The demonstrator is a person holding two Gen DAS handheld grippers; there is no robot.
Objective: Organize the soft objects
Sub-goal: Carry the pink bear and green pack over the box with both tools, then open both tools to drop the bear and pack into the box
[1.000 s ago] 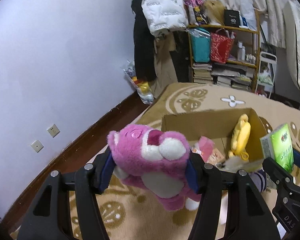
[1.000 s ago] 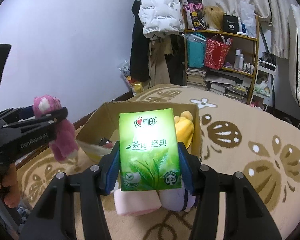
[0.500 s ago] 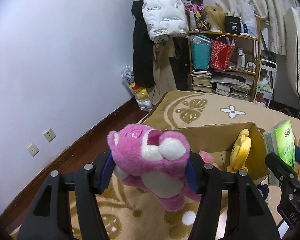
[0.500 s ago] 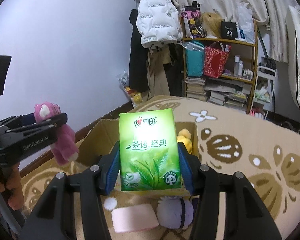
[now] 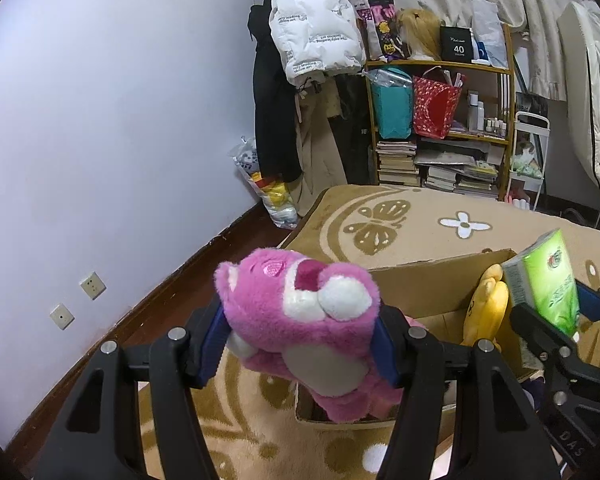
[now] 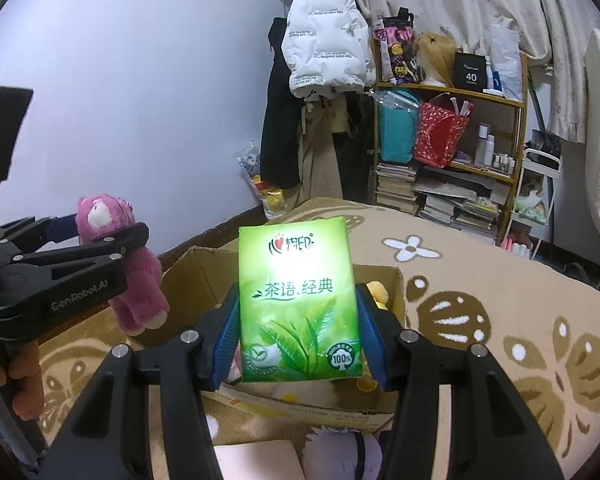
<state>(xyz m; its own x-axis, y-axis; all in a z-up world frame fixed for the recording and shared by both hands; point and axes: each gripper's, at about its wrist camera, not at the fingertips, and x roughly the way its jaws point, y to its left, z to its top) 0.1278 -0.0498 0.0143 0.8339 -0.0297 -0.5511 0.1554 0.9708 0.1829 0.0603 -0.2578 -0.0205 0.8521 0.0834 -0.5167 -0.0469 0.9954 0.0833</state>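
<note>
Jaws of the right gripper [image 6: 298, 322] clench a "茶语.经典" tissue pack [image 6: 298, 304]; left gripper [image 5: 300, 332] grips a pink bear [image 5: 300, 320].

The pink plush bear [image 5: 300, 320] has long, fluffy fabric fur; its white muzzle is the same soft pile. The green tissue pack [image 6: 298, 304] is wrapped in thin glossy plastic film that shines under the light. The cardboard box [image 5: 424, 288] is matt brown paper board with rough cut edges. The carpet [image 6: 480, 280] is short, dense pile, matt. The left gripper [image 5: 300, 344] and the right gripper [image 6: 298, 332] are black matt plastic with ribbed blue rubber-like pads [image 6: 228, 330] and small bright metal screws. The white jacket [image 5: 316, 28] is smooth quilted cloth. The shelf [image 6: 452, 92] looks like pale wood. The wall [image 5: 120, 120] is smooth and matt.
</note>
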